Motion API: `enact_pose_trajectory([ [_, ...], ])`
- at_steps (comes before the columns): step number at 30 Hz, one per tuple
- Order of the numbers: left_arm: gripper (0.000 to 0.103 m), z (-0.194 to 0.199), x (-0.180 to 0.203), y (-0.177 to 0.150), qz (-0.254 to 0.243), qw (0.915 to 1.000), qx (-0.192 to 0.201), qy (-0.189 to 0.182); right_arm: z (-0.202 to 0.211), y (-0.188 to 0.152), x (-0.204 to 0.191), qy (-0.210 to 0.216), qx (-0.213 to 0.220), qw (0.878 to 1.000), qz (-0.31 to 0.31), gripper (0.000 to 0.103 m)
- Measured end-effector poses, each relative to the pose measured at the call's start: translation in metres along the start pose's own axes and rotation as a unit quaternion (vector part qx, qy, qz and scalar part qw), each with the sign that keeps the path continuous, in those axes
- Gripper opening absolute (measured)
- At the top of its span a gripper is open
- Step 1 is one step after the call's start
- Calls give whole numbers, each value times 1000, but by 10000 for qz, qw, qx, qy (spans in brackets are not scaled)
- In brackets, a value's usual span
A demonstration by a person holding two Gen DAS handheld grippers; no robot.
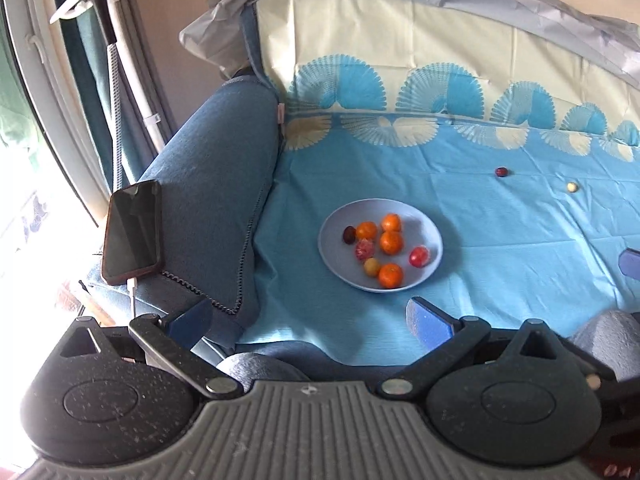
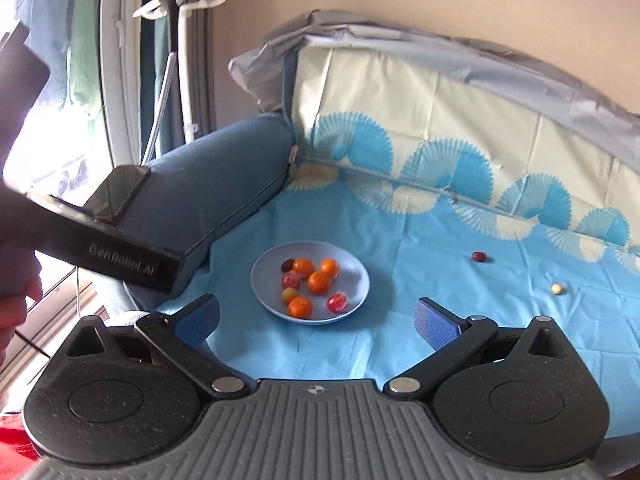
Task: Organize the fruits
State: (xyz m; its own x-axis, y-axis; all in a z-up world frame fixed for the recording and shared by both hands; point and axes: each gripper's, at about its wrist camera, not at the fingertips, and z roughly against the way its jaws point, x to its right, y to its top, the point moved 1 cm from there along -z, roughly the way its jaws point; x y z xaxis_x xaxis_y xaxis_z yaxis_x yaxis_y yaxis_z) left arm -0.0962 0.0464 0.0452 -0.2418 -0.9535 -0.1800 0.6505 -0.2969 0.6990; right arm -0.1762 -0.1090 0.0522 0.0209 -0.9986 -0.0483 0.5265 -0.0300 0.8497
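Plate (image 2: 264,268) ahead (right hand-held gripper (image 2: 316,326) agape).

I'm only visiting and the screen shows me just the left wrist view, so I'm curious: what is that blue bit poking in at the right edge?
Observer: It is one pad of the right tongs. Their own view shows both pads spread wide with nothing between them, facing the plate.
Operator: And my own tool, seen from outside?
Observer: A dark casing lettered GenRobot.AI, in front of the sofa arm.
Operator: Who holds it?
Observer: Only part of a hand shows, at the left edge.
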Motion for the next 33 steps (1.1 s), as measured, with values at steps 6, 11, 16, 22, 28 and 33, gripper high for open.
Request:
enact_pose_trajectory([
  [6, 103, 12, 10, -4, -108, 9999, 114, -7, 11, -5, 8, -148, 3, 9998, -158, 102],
  [11, 103, 14, 10, -5, -121, 9999, 110, -30, 12, -7, 7, -145, -22, 9998, -162, 102],
  [16, 103, 14, 9, -6, -106, 9999, 99, -36, 10, -5, 3, -129, -11, 9999, -102, 102],
  [22, 103, 12, 7, -5, -97, 9999, 96, -69, 7, -7, 2, -126, -88, 9998, -87, 102],
  [28, 103, -1, 14, -4, -251, 9996, -147, -41, -2, -11, 8, -90, -206, 9995, -211, 102],
  [33, 103, -19, 22, 1, -349, 9986, -402, -67, -19, -17, 19, -8, -425, 9981, -455, 102],
])
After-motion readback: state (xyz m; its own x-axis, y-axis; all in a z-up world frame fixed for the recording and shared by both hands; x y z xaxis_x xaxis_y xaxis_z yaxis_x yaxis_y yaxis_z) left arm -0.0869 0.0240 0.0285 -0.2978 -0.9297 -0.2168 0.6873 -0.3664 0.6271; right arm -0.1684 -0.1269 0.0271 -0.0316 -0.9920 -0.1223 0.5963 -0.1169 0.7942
